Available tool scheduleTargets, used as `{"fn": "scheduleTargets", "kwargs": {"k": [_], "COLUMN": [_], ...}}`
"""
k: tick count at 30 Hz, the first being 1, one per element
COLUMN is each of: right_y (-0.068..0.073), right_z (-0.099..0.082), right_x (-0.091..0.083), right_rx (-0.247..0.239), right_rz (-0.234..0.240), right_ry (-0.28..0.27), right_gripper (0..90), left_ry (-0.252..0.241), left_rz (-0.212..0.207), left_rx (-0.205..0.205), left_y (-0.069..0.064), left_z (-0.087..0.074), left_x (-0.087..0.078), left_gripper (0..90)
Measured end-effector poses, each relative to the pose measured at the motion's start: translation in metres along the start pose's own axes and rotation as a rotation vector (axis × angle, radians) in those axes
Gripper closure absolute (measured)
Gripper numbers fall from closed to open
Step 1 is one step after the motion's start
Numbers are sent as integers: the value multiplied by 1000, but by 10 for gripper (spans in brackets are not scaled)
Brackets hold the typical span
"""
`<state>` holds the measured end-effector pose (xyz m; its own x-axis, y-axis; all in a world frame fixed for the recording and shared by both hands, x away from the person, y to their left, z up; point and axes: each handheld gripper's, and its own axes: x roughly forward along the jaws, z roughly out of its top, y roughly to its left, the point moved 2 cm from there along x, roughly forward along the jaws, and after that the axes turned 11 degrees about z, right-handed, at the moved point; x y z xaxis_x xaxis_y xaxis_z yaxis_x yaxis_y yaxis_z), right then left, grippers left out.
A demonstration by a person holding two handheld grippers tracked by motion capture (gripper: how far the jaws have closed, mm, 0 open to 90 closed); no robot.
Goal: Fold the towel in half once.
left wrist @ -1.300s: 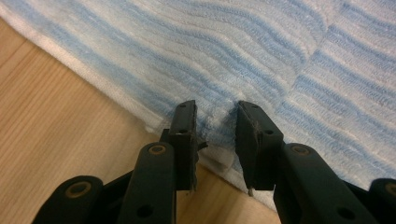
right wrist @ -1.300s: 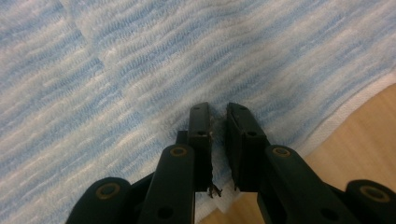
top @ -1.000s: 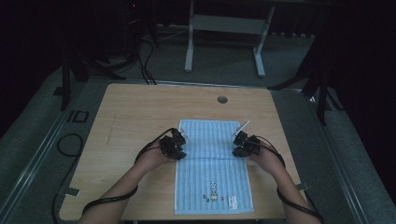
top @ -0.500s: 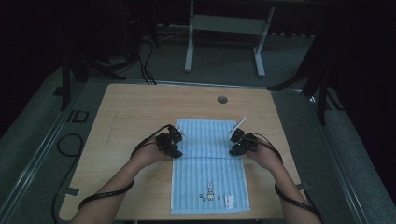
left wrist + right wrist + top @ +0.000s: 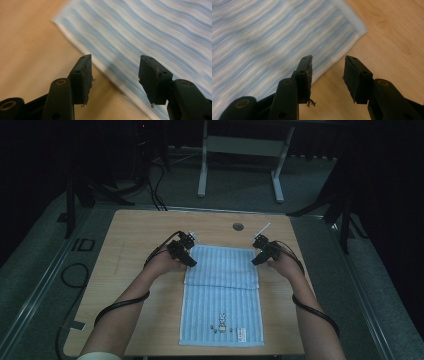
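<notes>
Dim room, grey carpet point(image 5: 45, 265), metal stand point(image 5: 240, 145).

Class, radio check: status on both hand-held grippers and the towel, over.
Left hand-held gripper and right hand-held gripper: jaws just opened, nothing between them. Blue striped towel flat on table, far end folded over. Nothing in the way.

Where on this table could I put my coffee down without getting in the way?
Bare wood lies left of the towel to the table edge, and along the far edge around the small round hole. The right strip is narrower. The towel's far corners are crowded by the left gripper and right gripper.
</notes>
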<state>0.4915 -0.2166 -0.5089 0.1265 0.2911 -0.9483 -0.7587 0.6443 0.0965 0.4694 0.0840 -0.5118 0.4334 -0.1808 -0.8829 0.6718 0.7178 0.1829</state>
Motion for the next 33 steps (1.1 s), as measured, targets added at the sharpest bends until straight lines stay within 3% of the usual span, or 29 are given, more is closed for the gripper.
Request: {"fn": "scheduleTargets", "kwargs": {"k": [6, 10, 12, 15, 19, 22, 26, 27, 28, 29, 30, 33], "right_y": [-12, -14, -17, -19, -19, -18, -15, -13, -11, -11, -8, -8], "right_z": [14, 22, 24, 27, 27, 27, 28, 29, 30, 30, 31, 31], "right_x": [11, 20, 24, 32, 38, 38, 37, 38, 38, 38, 39, 39], "right_rx": [63, 85, 110, 129, 129, 130, 122, 114, 108, 108, 98, 92], "right_rz": [-1, -19, -30, 2, 20, 48, 56, 58, 55, 55, 46, 40], "right_ry": [-13, 9, 23, 41, 68, 61, 73, 78, 81, 81, 91, 94], "right_gripper": [532, 508, 519, 524, 543, 637, 737, 774, 832, 832, 848, 852], "left_ry": [29, 64, 58, 61, 70, 64, 45, 39, 38, 40, 38, 40], "left_rz": [45, 45, 45, 46, 33, 8, -8, -13, -29, -40, -45, -29], "left_rx": [-41, -51, -65, -79, -62, -89, -71, -74, -74, -74, -74, -67], "left_y": [11, 13, 14, 14, 12, 13, 11, 10, 9, 8, 6, 4], "left_z": [15, 19, 19, 18, 19, 18, 19, 20, 20, 21, 22, 23], "left_x": [22, 38, 41, 45, 50, 51, 50, 50, 50, 50, 50, 48], "left_gripper": [440, 441, 440, 441, 443, 476, 583, 639, 775, 775, 836, 843]}}
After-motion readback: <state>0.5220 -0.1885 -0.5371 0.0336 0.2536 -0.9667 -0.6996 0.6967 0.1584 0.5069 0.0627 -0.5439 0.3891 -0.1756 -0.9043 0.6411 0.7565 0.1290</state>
